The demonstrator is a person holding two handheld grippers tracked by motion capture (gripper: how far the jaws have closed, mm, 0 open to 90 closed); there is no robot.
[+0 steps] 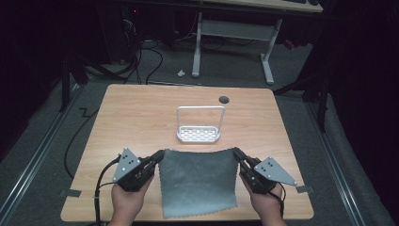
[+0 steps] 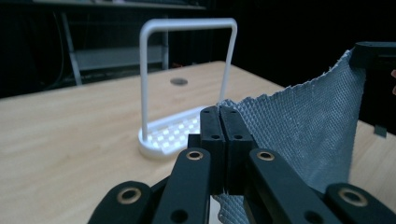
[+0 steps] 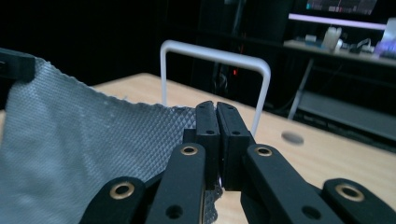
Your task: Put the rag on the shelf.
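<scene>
Black grippers (image 1: 160,155), grey triangular plates, brass-ringed screws

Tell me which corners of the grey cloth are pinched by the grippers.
The two far corners of the grey cloth, nearest the white rack: left gripper and right gripper pinch one each; the near corners hang free.

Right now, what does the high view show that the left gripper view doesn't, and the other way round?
High view alone: both hands, with the left hand and right hand coming in from the bottom edge, the whole table, the cloth's free lower edge, and the floor and desk frame beyond.

Left gripper view alone: up close, the left gripper with jaws pressed together on a cloth corner, and the weave of the fabric.

Both: the grey cloth held at its two far corners, the white rack behind it, and the right gripper at the other corner.
</scene>
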